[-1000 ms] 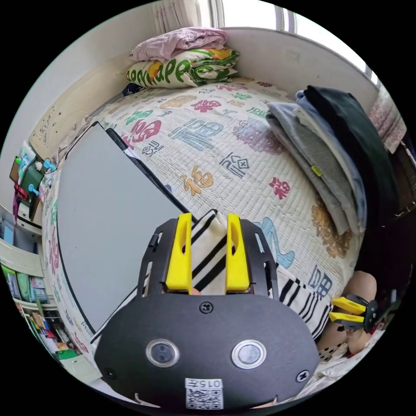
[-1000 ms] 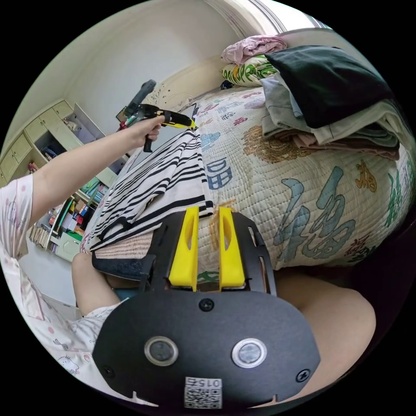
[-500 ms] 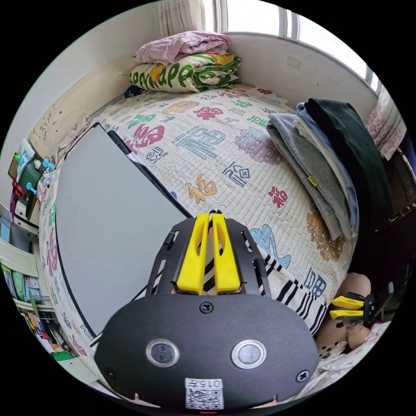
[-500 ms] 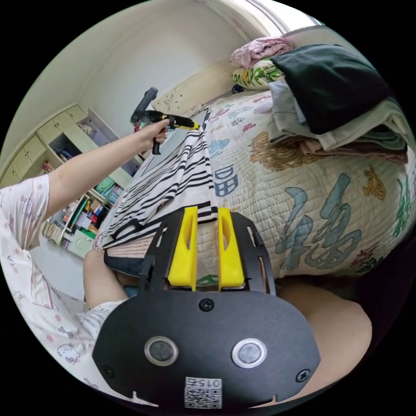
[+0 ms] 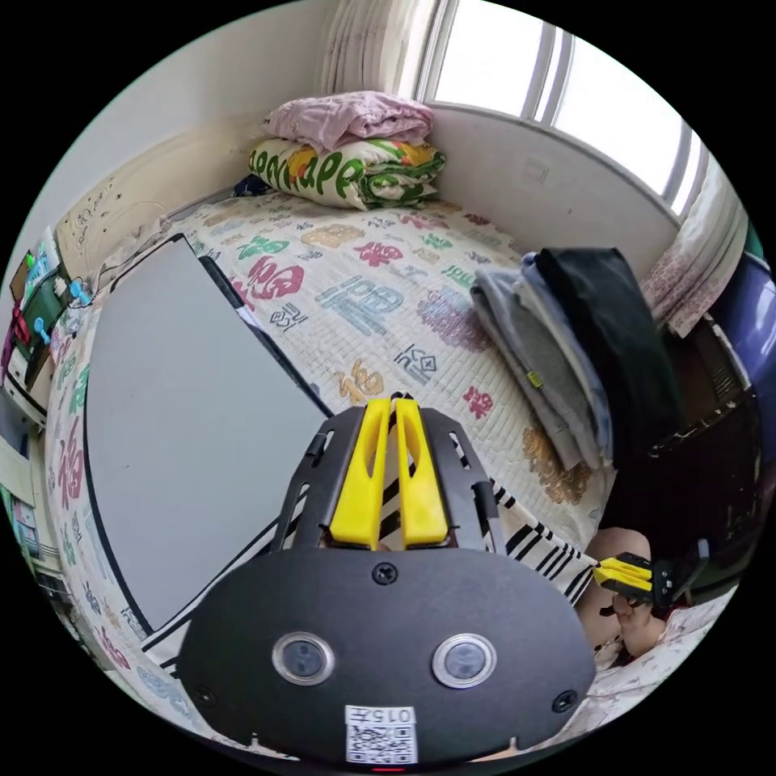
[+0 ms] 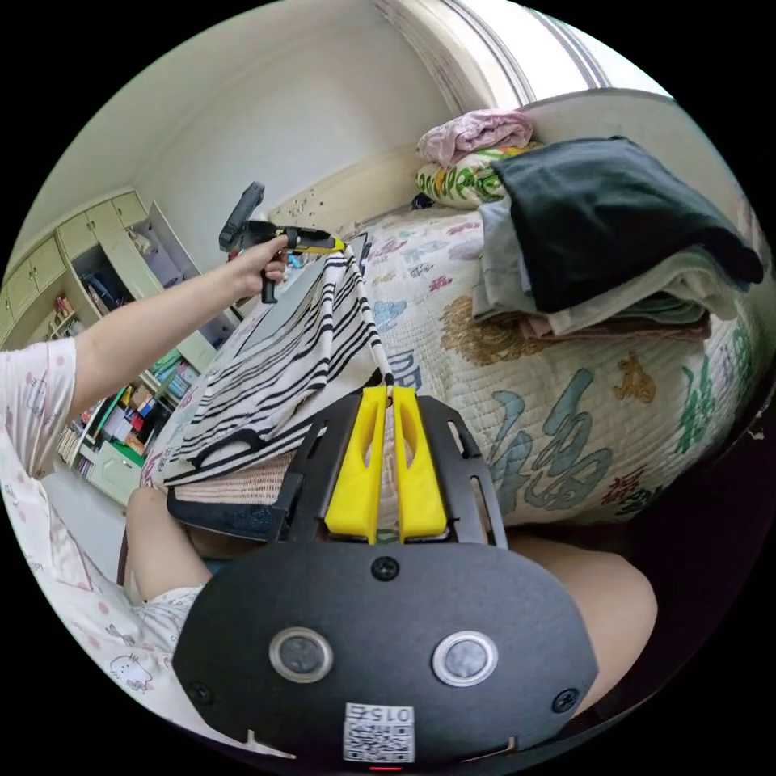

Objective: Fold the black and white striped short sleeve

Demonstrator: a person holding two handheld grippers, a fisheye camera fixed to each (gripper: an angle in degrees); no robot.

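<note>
Both grippers, left (image 5: 388,404) and right (image 6: 390,394), have jaws clamped on the striped shirt (image 6: 283,364).

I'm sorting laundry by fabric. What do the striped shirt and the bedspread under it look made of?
Striped shirt: thin, soft knit, likely cotton jersey; it drapes and sags between the left tool and right tool. Bedspread: matte quilted cotton, judging by its stitched grid texture.

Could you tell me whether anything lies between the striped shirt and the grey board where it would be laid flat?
Nothing visible does. Both the left gripper and right gripper are shut on the striped shirt, holding one edge taut above the grey board, whose visible surface is bare.
</note>
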